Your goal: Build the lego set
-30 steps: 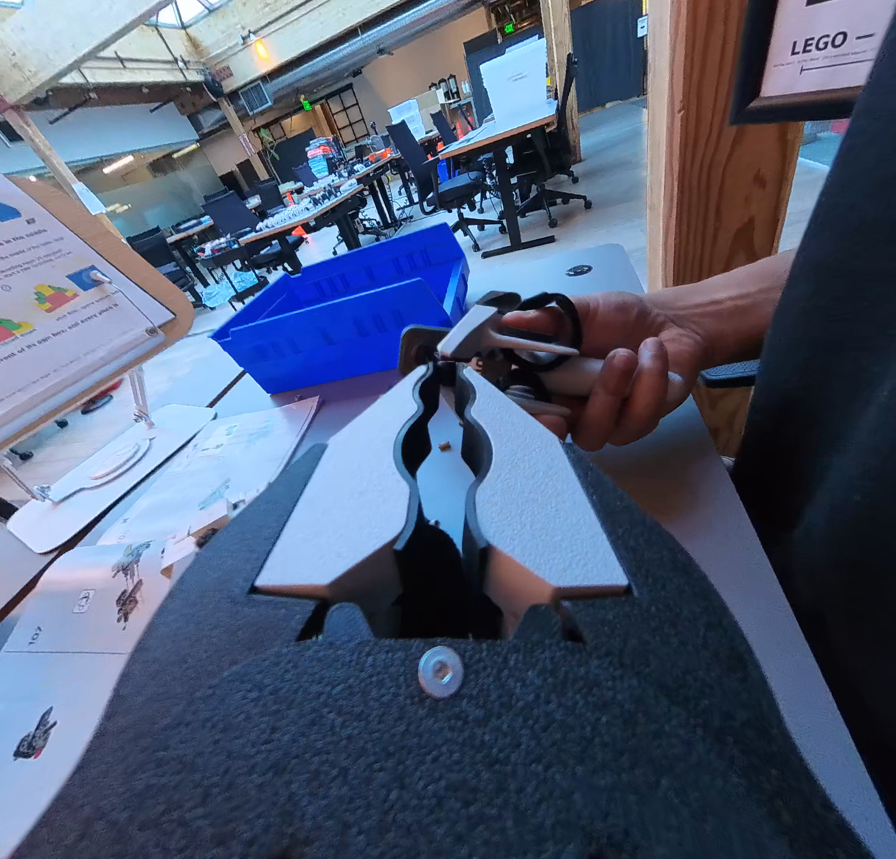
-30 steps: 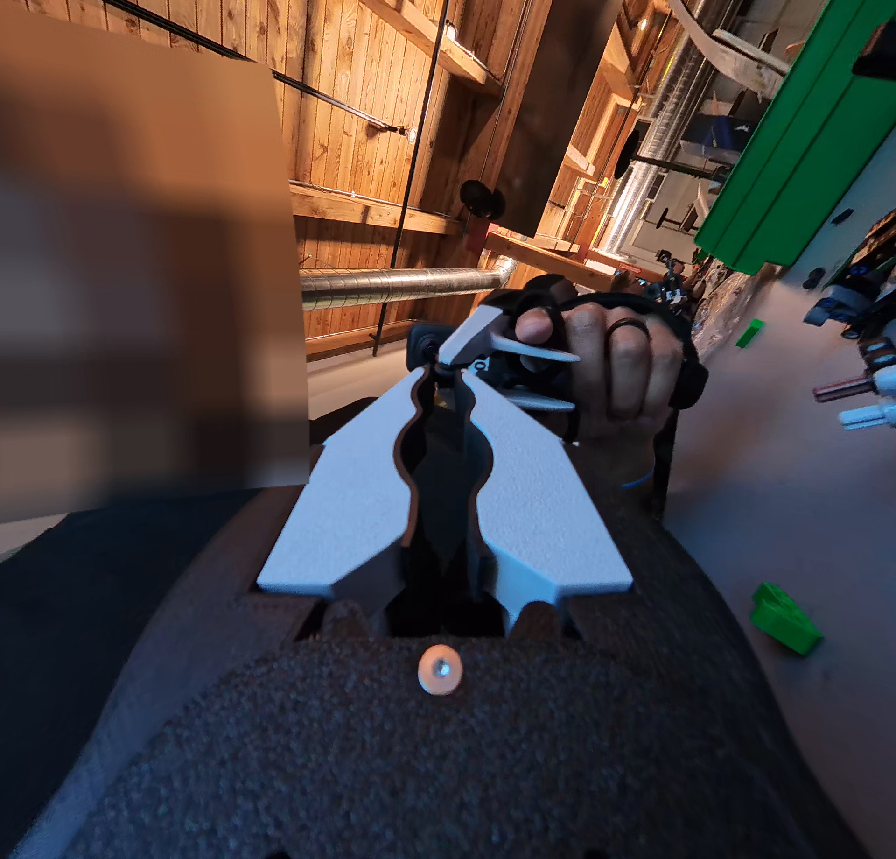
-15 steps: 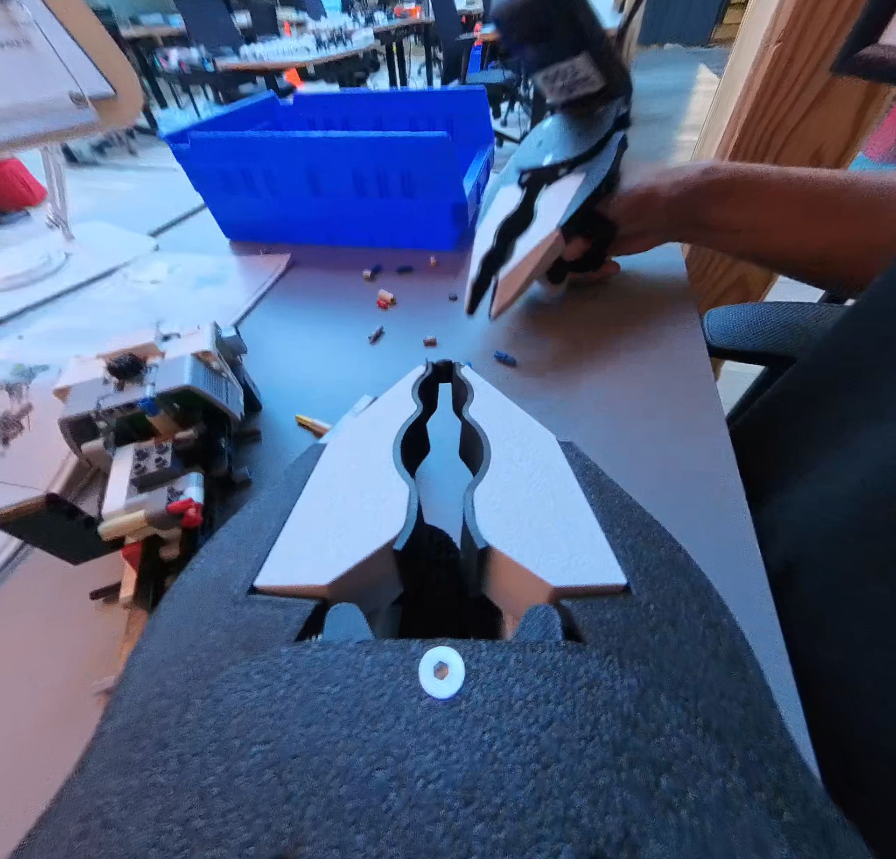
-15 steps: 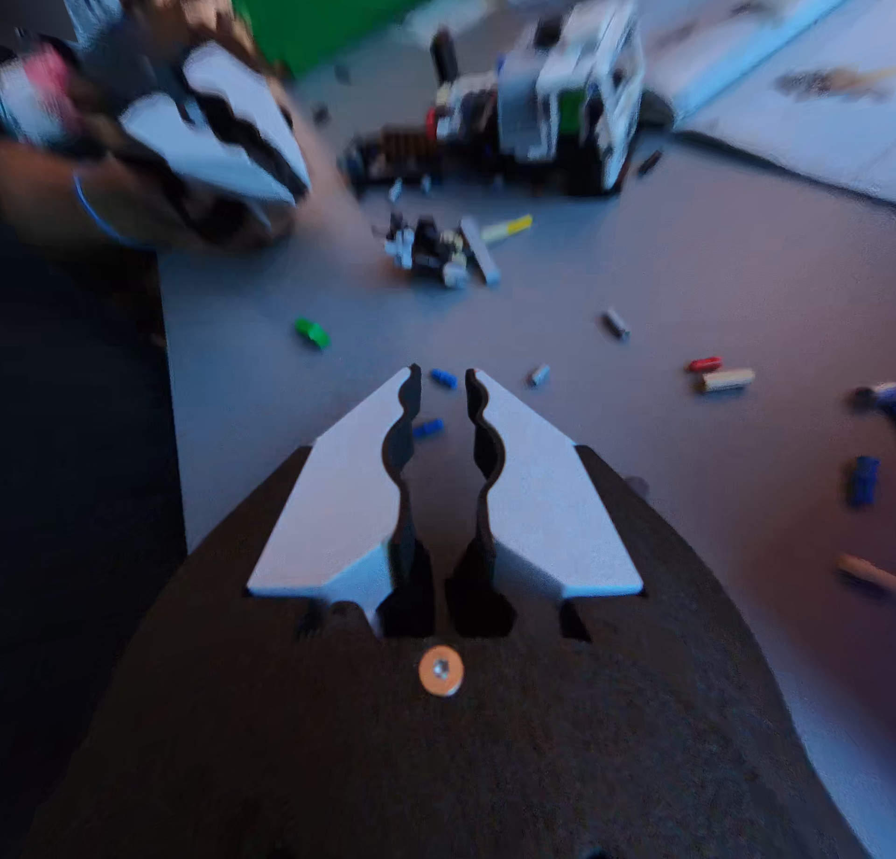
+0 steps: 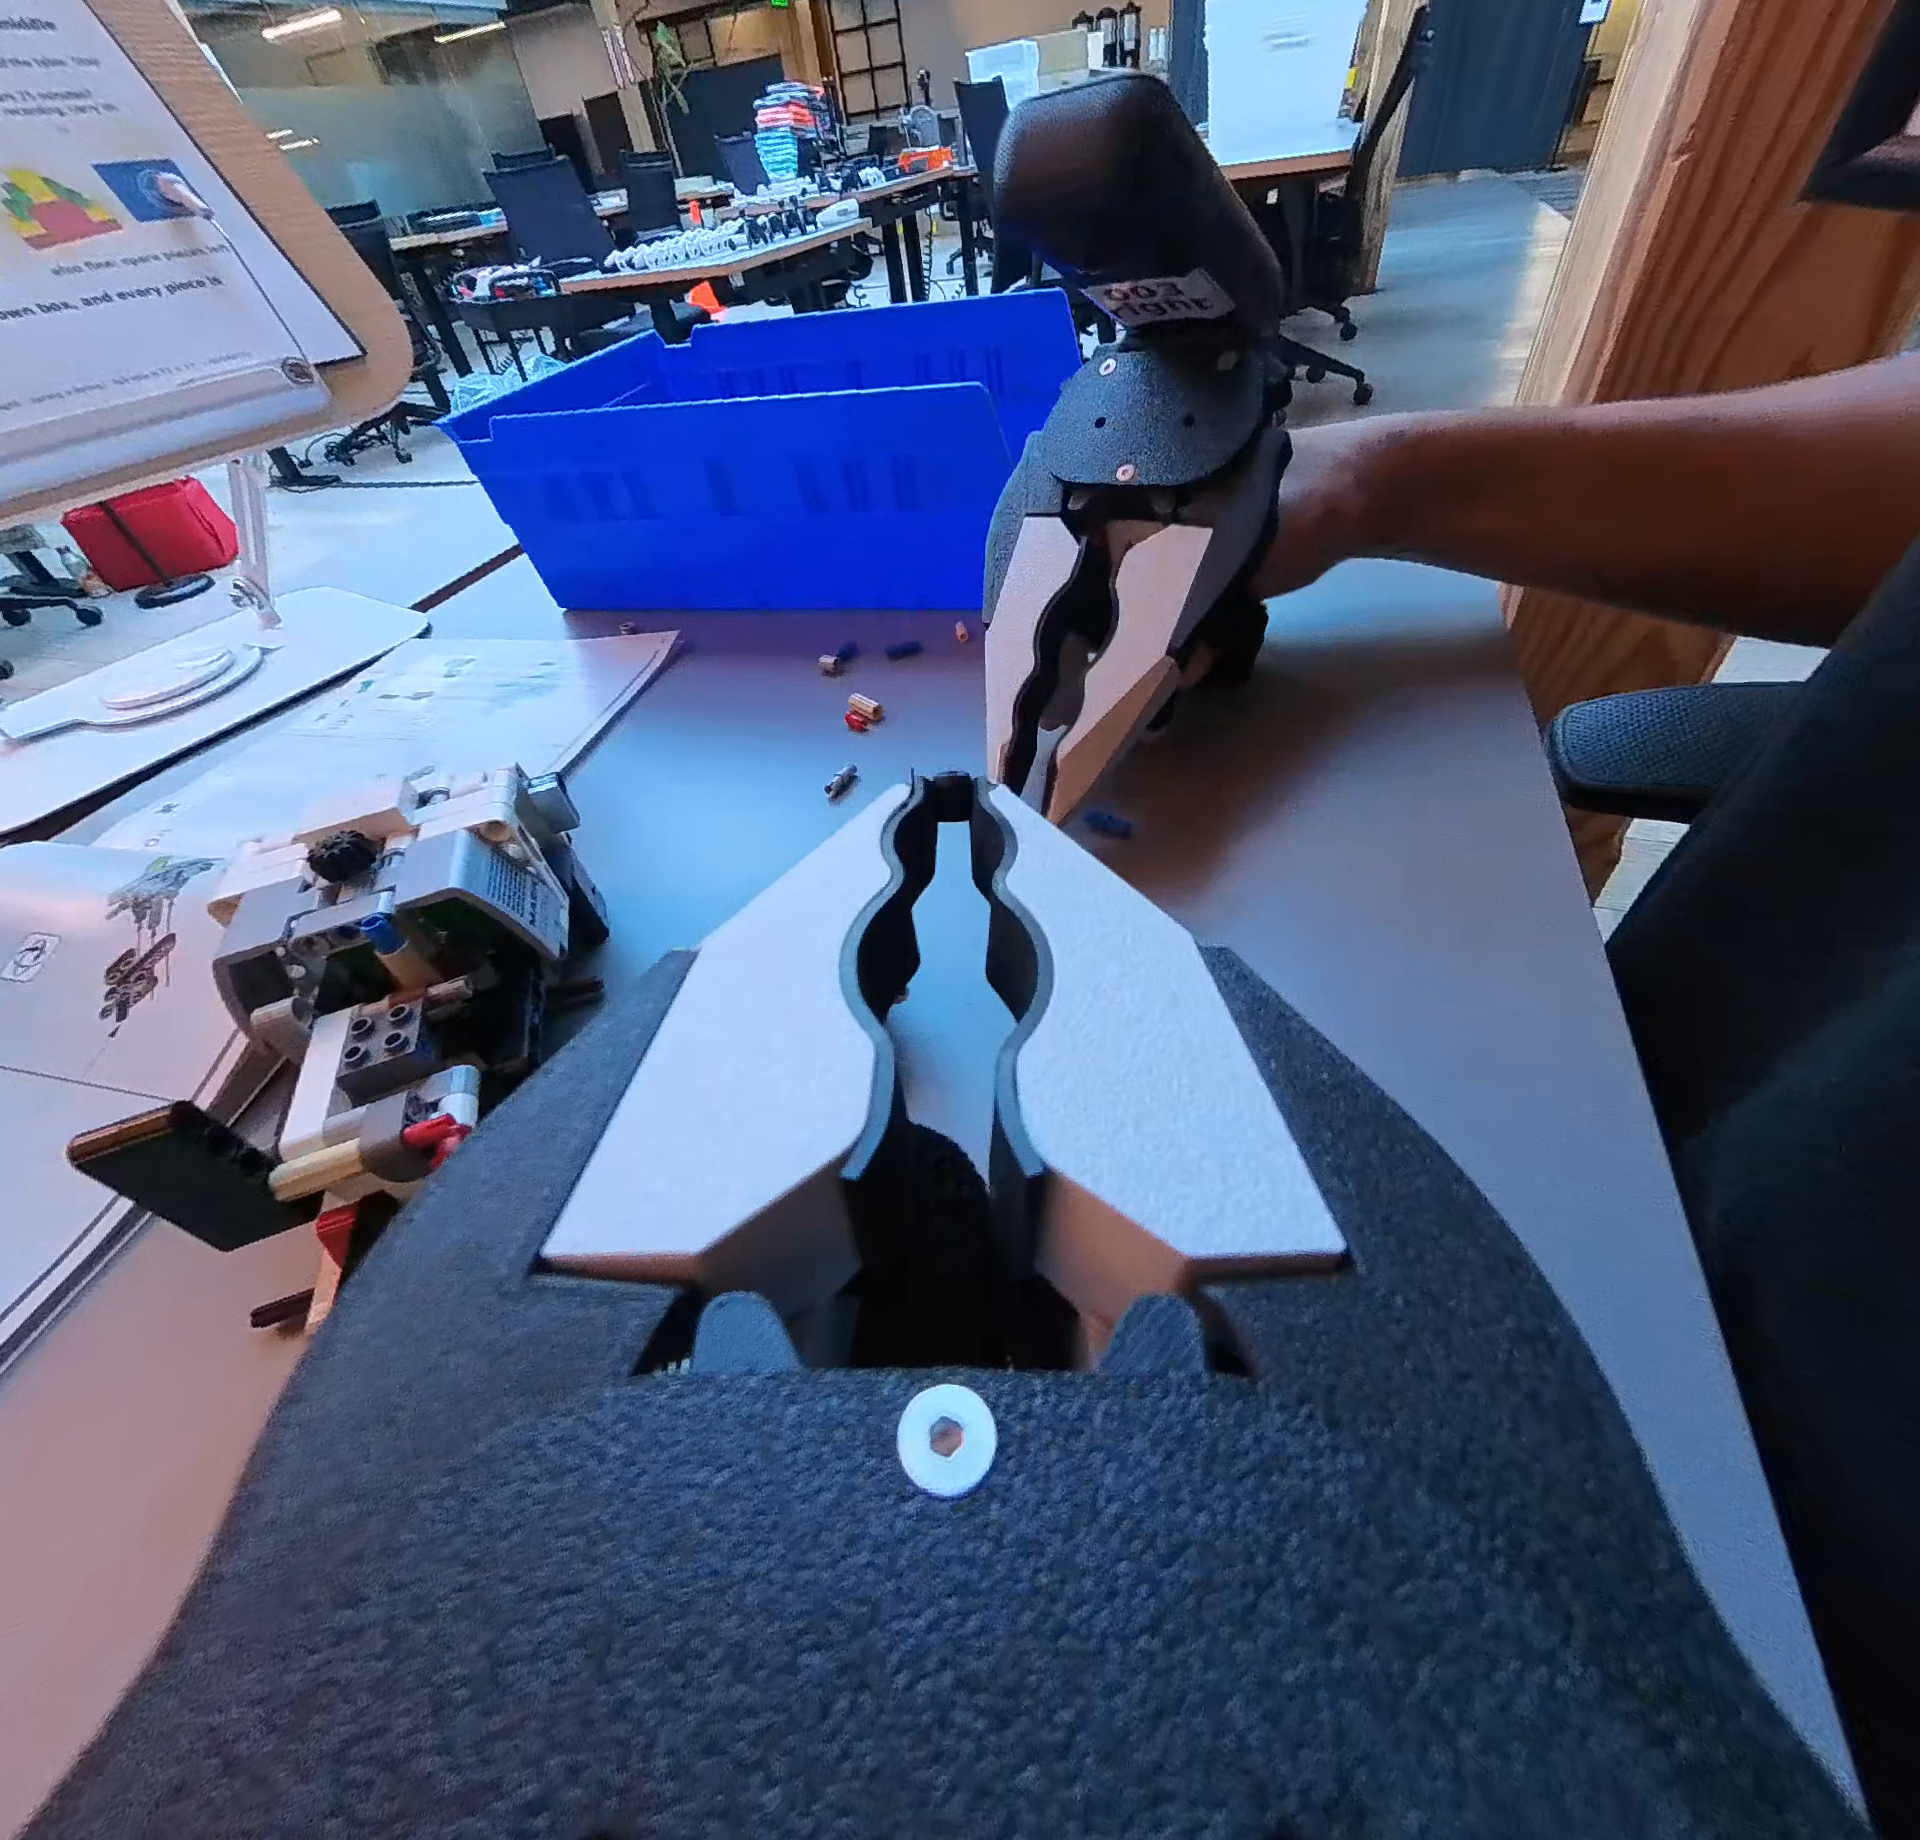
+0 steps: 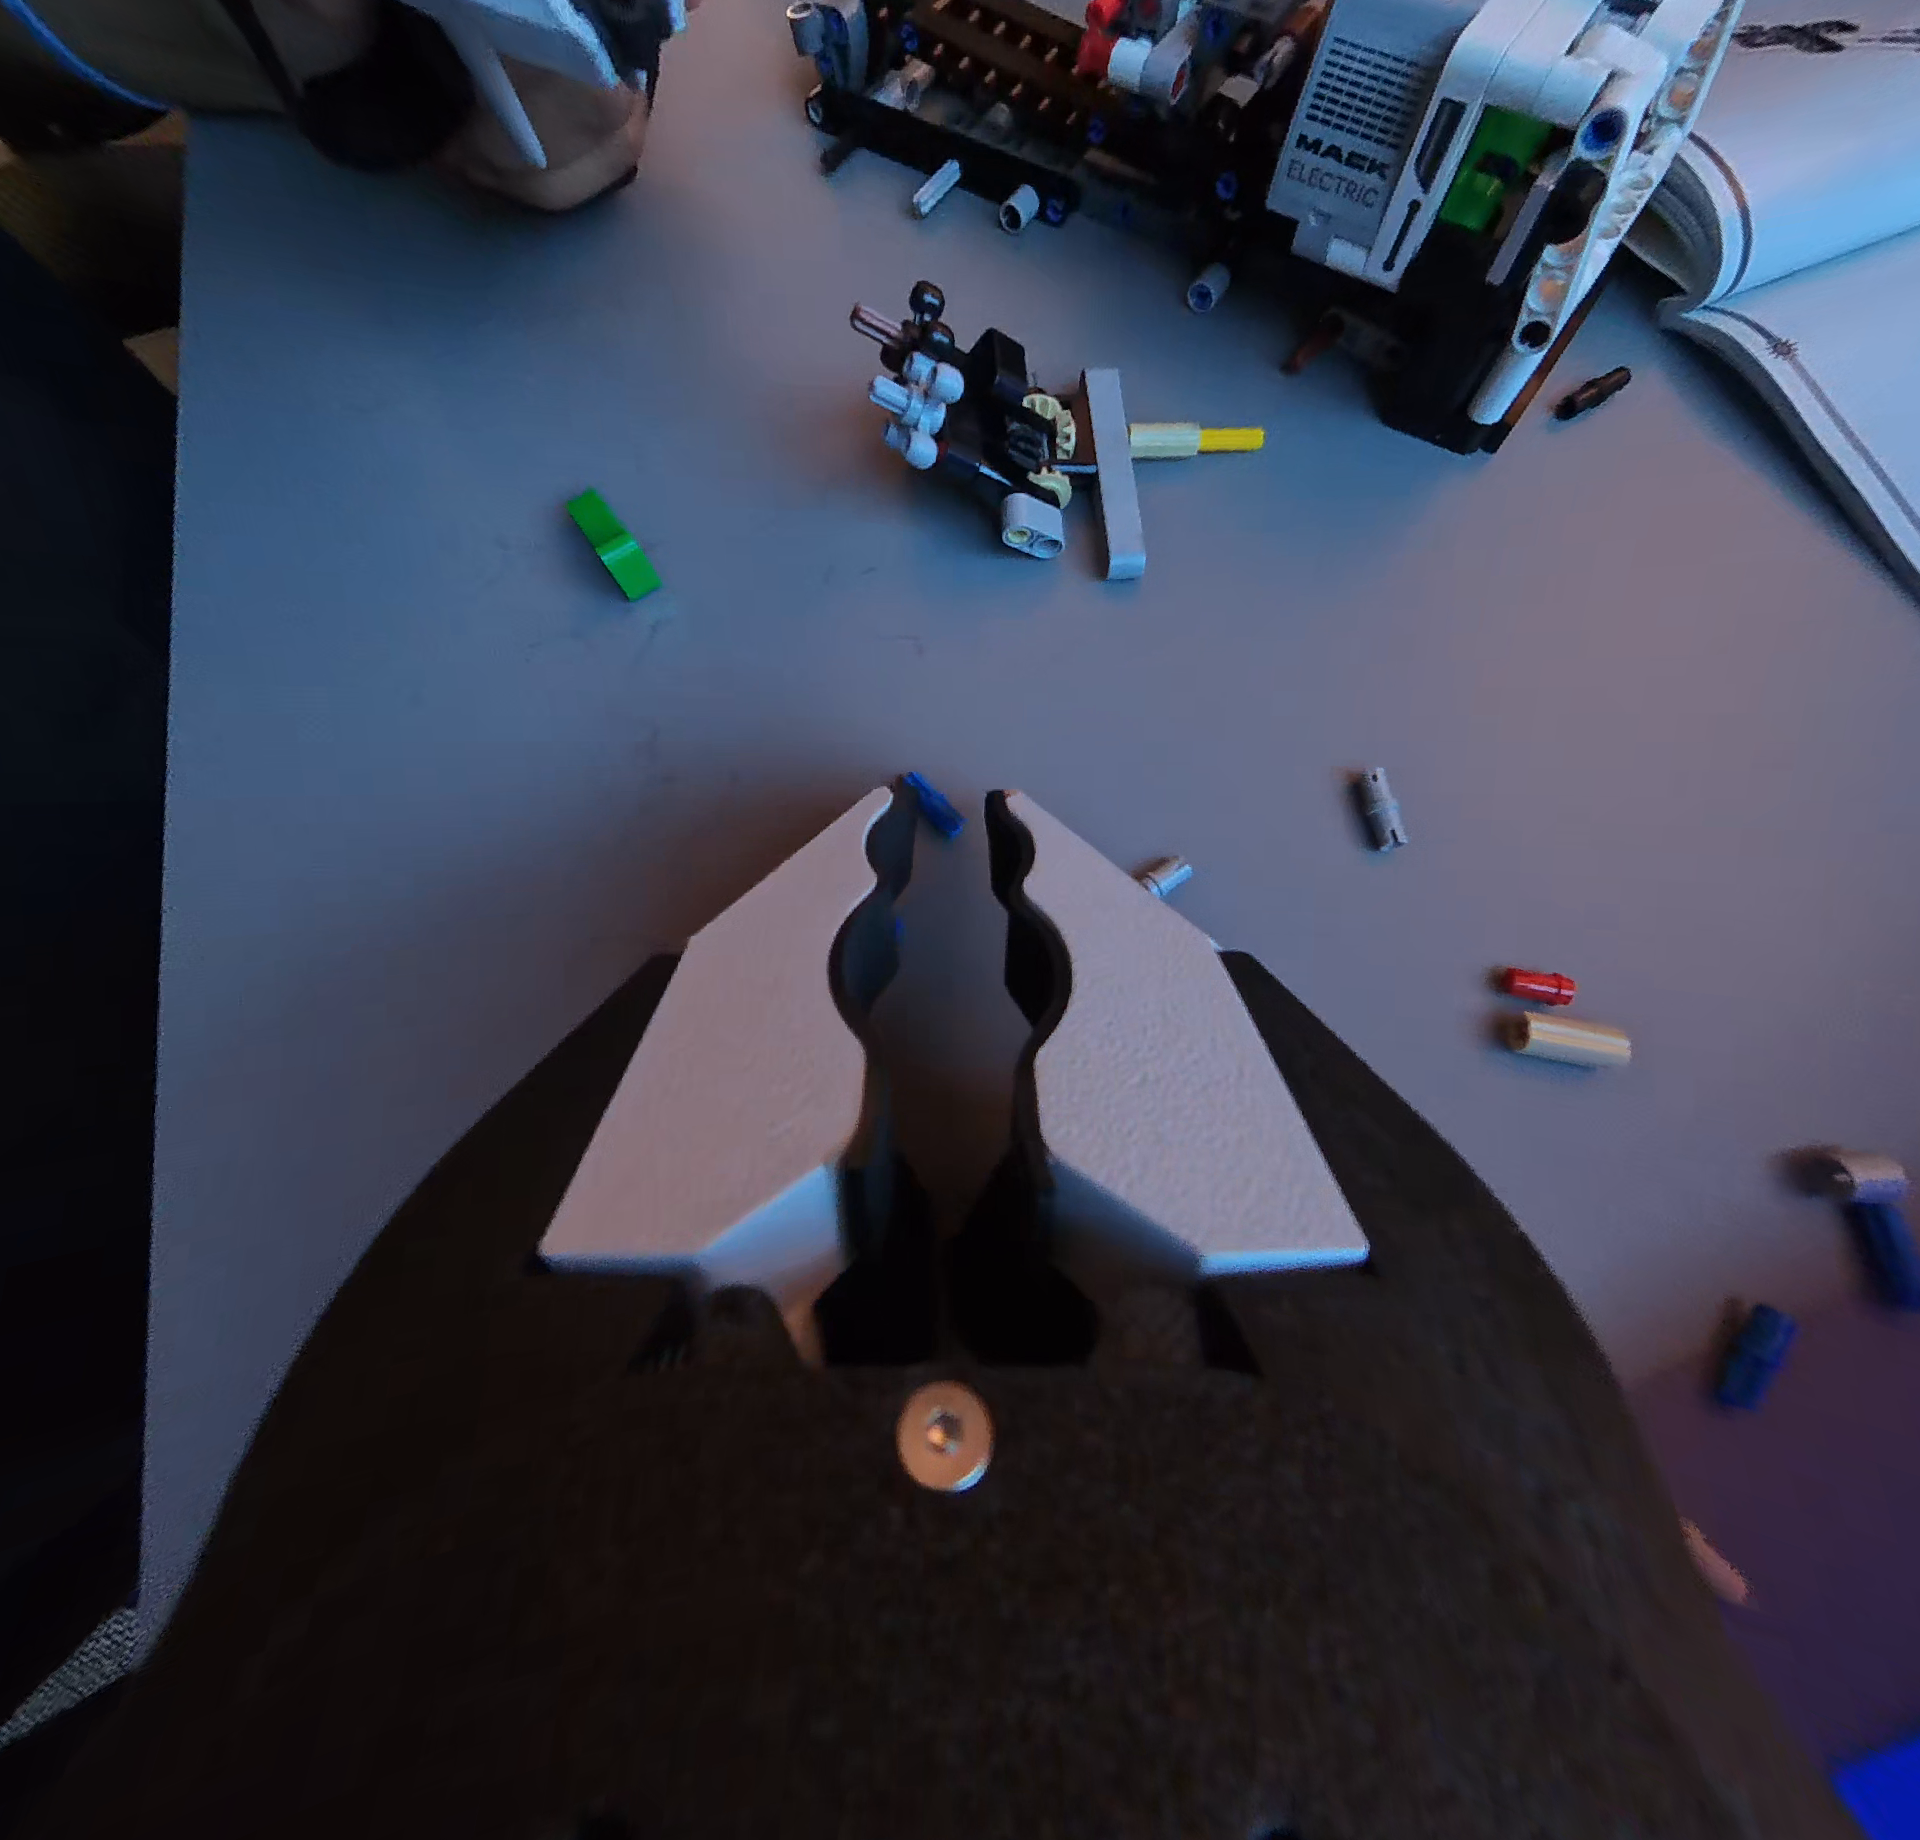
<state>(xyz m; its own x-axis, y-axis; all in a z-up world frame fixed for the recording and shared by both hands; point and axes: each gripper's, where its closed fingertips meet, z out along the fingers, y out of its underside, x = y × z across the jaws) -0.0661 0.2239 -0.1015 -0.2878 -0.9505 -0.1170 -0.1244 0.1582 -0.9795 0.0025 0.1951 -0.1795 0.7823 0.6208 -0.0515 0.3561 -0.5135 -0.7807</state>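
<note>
My left gripper (image 5: 948, 795) hovers above the grey table (image 5: 1351, 959), shut on a small black piece at its tips. My right gripper (image 6: 941, 799) is open a little and points down at the table, with a small blue pin (image 6: 933, 809) lying between its tips, close to the left fingertip. The left wrist view shows the right gripper (image 5: 1049, 751) just beyond my left tips. The part-built white and grey Lego truck (image 5: 395, 959) stands at the left, and it also shows in the right wrist view (image 6: 1403, 128). A small black and white sub-assembly (image 6: 1008, 440) lies in front of the truck.
A green piece (image 6: 613, 543), a grey pin (image 6: 1380, 808), a red pin (image 6: 1538, 984), a tan pin (image 6: 1564, 1040) and blue pins (image 6: 1756, 1354) lie loose. A blue bin (image 5: 779, 481) stands at the back. An instruction booklet (image 6: 1818, 336) lies beside the truck. A sign stand (image 5: 156, 232) is far left. Some 11 cm of space lies between my two pairs of fingers.
A second ago both grippers were raised, tip to tip. Both have come down to the table. The right gripper has opened and now stands over the blue pin.
</note>
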